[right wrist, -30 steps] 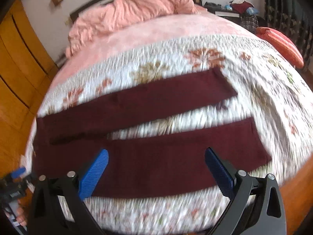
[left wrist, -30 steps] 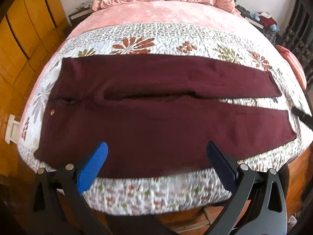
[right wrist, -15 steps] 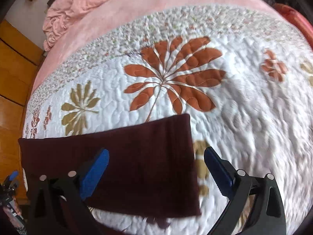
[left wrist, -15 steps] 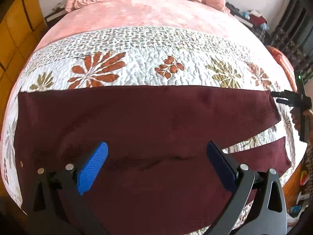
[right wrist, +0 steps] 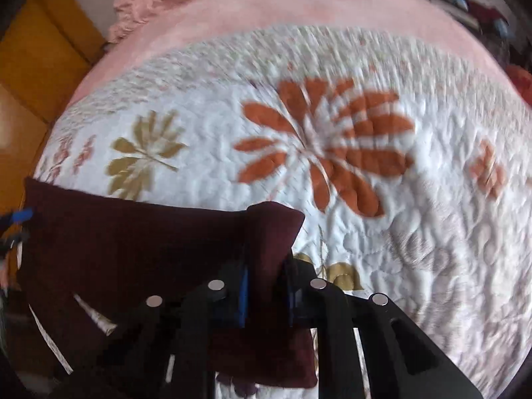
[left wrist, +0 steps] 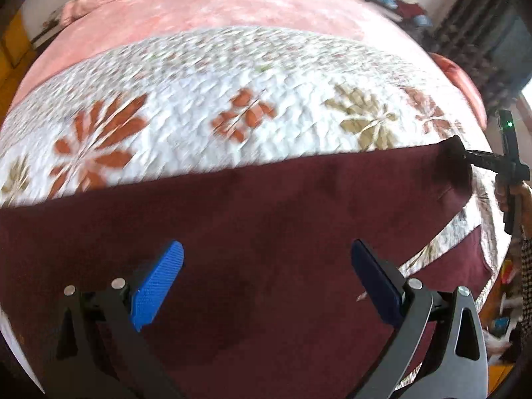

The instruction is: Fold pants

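Lying spread across the floral quilt (left wrist: 266, 76) of the bed, the maroon pants (left wrist: 249, 232) now have their far leg's hem pinched in the right gripper (right wrist: 266, 294), whose jaws have just been closing on the cloth. The left gripper (left wrist: 266, 279) hangs spread wide over the upper part, gripping nothing, so the fold looks ready to begin at one end only. No readable brand or writing shows.

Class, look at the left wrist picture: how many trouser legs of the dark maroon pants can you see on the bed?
2. The far leg of the dark maroon fabric pants stretches across to the picture's right; its cuff is pinched. The near leg shows lower right, beyond a quilt gap. More fabric may be hidden.
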The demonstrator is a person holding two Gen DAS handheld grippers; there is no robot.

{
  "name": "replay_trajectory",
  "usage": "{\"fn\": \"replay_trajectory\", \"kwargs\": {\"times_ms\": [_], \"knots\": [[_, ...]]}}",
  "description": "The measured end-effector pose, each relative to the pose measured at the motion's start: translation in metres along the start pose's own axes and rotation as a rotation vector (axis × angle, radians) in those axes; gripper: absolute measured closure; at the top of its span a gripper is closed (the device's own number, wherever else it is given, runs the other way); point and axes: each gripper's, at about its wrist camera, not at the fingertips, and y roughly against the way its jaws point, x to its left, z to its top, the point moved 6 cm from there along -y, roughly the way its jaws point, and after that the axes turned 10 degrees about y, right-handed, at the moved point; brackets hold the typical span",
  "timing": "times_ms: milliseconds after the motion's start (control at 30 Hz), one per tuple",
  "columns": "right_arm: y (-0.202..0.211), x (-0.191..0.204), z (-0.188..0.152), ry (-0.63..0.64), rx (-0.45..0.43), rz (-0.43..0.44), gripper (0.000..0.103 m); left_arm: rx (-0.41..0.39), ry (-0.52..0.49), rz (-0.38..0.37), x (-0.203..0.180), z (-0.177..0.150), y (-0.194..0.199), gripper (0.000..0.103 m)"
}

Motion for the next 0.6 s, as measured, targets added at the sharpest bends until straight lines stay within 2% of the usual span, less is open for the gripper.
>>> {"fn": "replay_trajectory", "kwargs": {"times_ms": [100, 233, 333, 467, 600], "knots": [[0.033, 0.011, 0.006, 0.052, -0.109, 0.039, 0.086, -0.01, -0.131, -0.055, -0.017, 0.019, -0.015, 0.003], [0.064, 0.014, 0.011, 0.086, -0.189, 0.087, 0.086, 0.045, -0.267, -0.146, -0.044, 0.04, -0.041, 0.003], [0.078, 0.02, 0.016, 0.107, -0.228, 0.114, 0.086, 0.126, -0.316, -0.289, -0.067, 0.055, -0.056, 0.003], [0.092, 0.025, 0.016, 0.141, -0.275, 0.145, 0.086, 0.187, -0.346, -0.385, -0.088, 0.068, -0.07, 0.003], [0.105, 0.027, 0.017, 0.157, -0.316, 0.179, 0.086, 0.332, -0.335, -0.542, -0.106, 0.068, -0.081, 0.003]]}}
